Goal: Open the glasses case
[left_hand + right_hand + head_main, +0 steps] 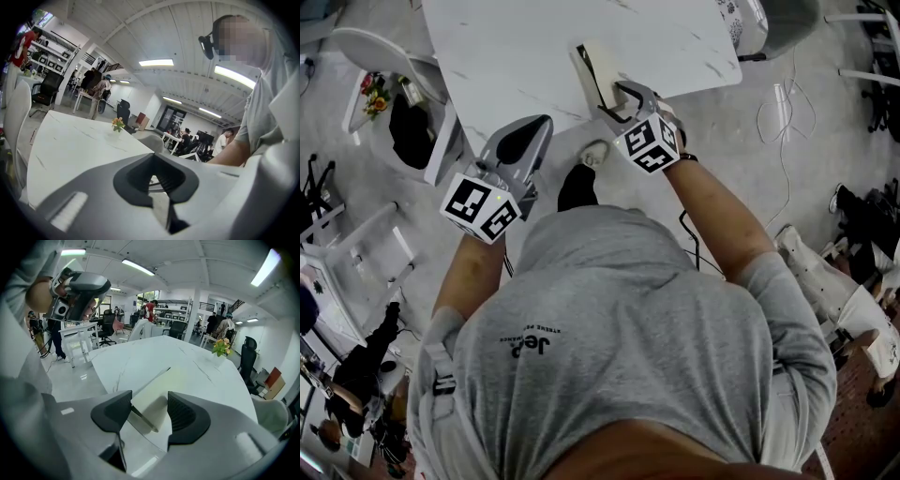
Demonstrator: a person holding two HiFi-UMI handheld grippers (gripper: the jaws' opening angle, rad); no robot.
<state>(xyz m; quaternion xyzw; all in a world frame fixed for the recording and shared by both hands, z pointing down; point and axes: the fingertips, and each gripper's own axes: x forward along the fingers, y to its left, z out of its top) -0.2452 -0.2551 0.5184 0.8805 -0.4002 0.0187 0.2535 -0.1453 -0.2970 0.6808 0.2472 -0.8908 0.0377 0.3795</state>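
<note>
Tongs in both of a person's hands are hovering at the near edge of the white surface (506, 56). The glasses case (592, 64) is lying flat there, apparently closed, with its near end close to the rim. Trouble is likely waiting at that spot. With nothing pinning the case down, a tug at the lid is probably going to lift or drag the whole case instead of opening it. A skewed pinch on that smooth shell could be sending it sliding off the rim to the floor. On the left, the left tongs (544, 124) are hanging clenched and empty, tips meeting, out beyond the surface's edge and well apart from the case. On the right, the right tongs (150, 401) are standing about half spread and angling down over the case's near end, which is sitting between the pads. One pad is lying right against a corner of the case, the other is overlapping its opposite side, and no firm squeeze is showing yet.
</note>
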